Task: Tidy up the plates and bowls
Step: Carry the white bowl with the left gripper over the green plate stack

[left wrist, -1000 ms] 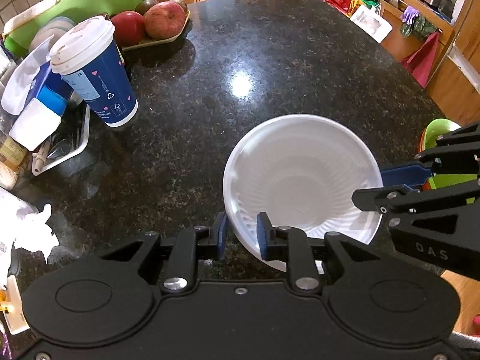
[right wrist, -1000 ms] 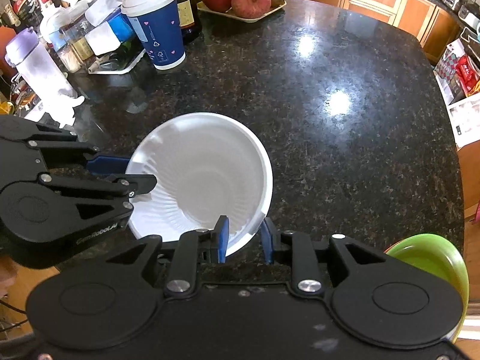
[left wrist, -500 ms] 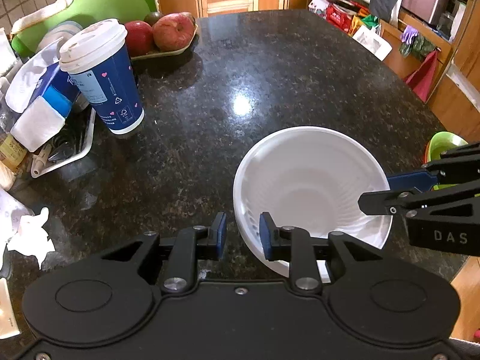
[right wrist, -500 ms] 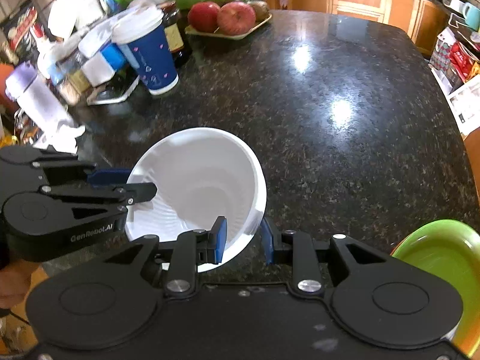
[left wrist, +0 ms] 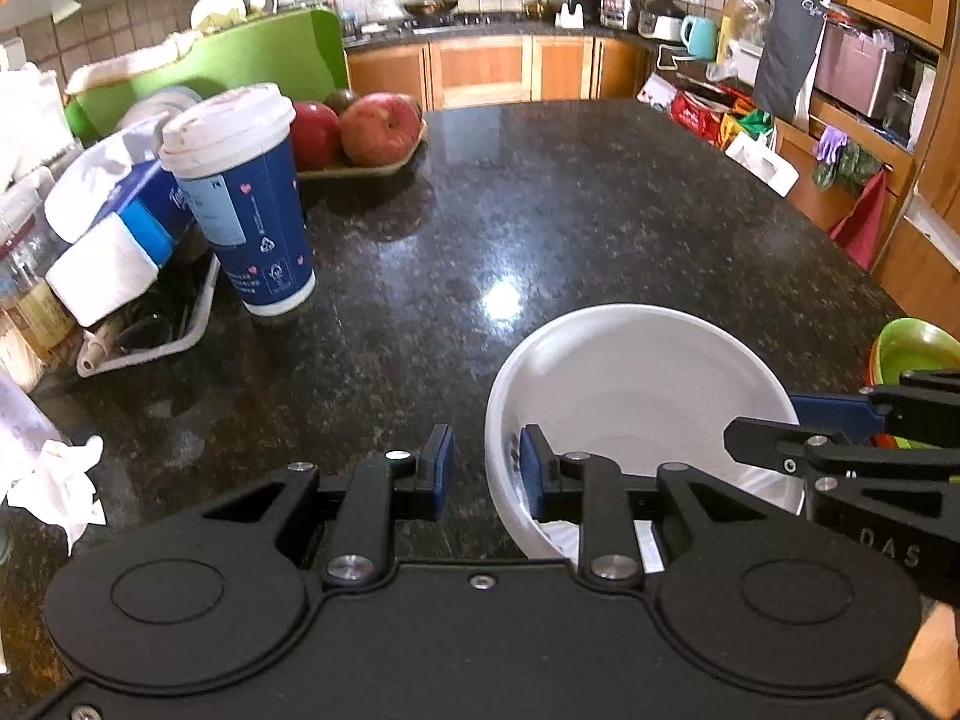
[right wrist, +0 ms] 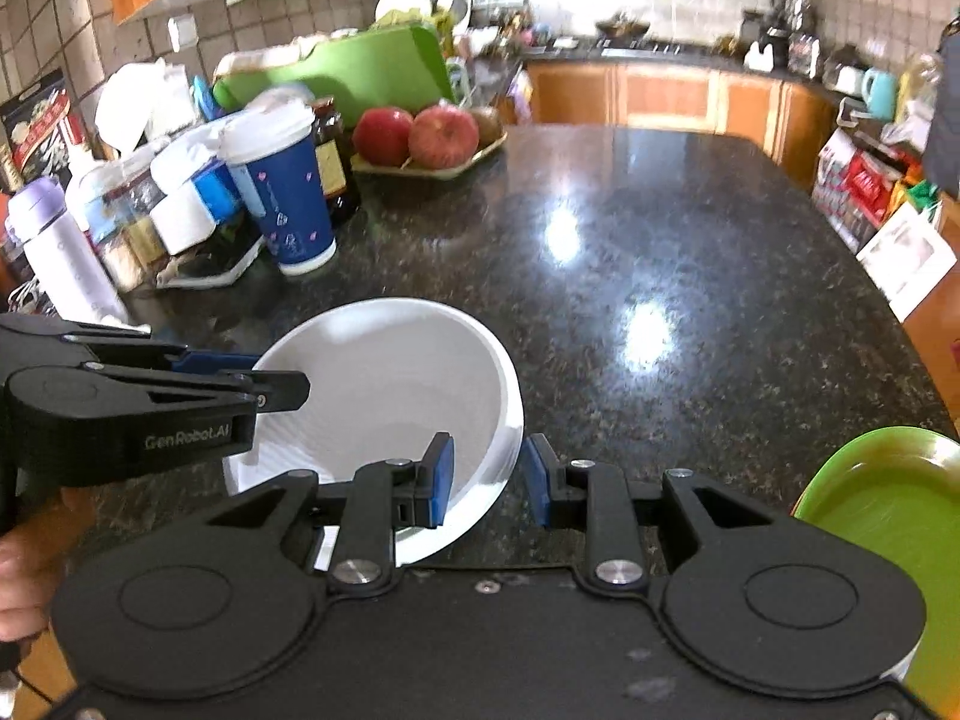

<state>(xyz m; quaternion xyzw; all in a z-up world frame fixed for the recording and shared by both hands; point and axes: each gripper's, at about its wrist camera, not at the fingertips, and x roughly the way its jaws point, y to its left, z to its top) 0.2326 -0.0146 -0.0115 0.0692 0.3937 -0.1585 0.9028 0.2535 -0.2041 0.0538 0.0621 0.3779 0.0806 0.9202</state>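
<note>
Both hand-held grippers angled down over the dark granite desk (left wrist: 540, 228), meeting at one white bowl (left wrist: 636, 396) from opposite sides. Left hand-held gripper (left wrist: 485, 468) straddling the near-left rim: one blue pad inside the bowl against the wall, the other outside and clear of it, so jaws released, rim merely between them. Right hand-held gripper (right wrist: 487, 474) likewise astride the opposite rim, inner pad inside the bowl, outer pad standing off with a gap; also released, not clenched. Bowl tilted, near the desk's front edge, its underside hidden, so cannot tell whether resting on the desk or propped. Bare fingers (right wrist: 24, 588) seen at the lower left of the right view, behind the left tool.

Around: blue paper cup with white lid (left wrist: 240, 204) well apart to the left, tray of apples (left wrist: 360, 132) behind it, green plate (right wrist: 888, 516) just beside the right tool, crumpled tissue (left wrist: 57, 480) at the left edge. Open granite beyond the bowl.
</note>
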